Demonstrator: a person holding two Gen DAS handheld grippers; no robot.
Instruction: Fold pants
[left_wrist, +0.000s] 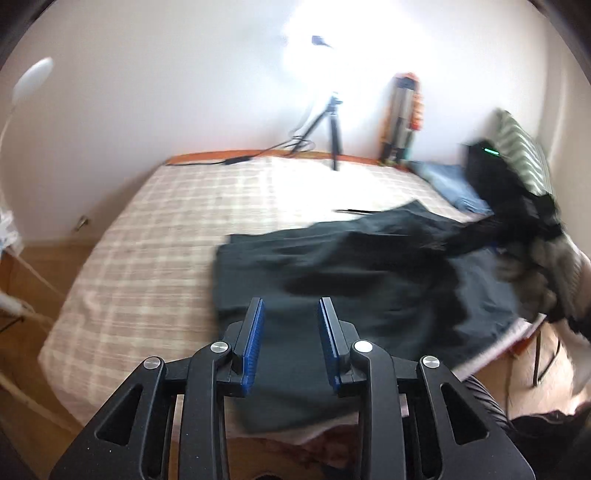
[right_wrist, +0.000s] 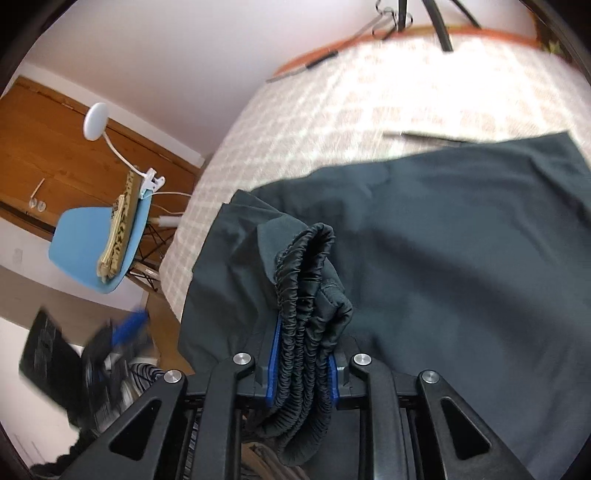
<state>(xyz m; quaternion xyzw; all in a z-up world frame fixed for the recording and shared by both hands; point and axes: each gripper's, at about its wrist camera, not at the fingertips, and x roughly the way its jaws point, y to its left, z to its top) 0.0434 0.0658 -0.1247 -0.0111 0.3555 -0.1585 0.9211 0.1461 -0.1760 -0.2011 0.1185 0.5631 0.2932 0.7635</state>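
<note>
Dark pants (left_wrist: 354, 280) lie across the near right part of a bed with a checked cover (left_wrist: 166, 229). My left gripper (left_wrist: 291, 314) is open and empty, its blue pads above the near part of the pants. My right gripper (right_wrist: 303, 332) is shut on the gathered elastic waistband (right_wrist: 303, 295) of the pants (right_wrist: 443, 251), holding it bunched up above the cloth. In the left wrist view the right gripper shows as a blurred dark shape (left_wrist: 517, 221) at the right end of the pants.
A tripod (left_wrist: 330, 125) and cable stand at the bed's far edge. Blue folded cloth (left_wrist: 450, 184) and a striped pillow (left_wrist: 521, 151) lie at the far right. A blue chair (right_wrist: 96, 251) with a clip lamp (right_wrist: 96, 122) stands left of the bed.
</note>
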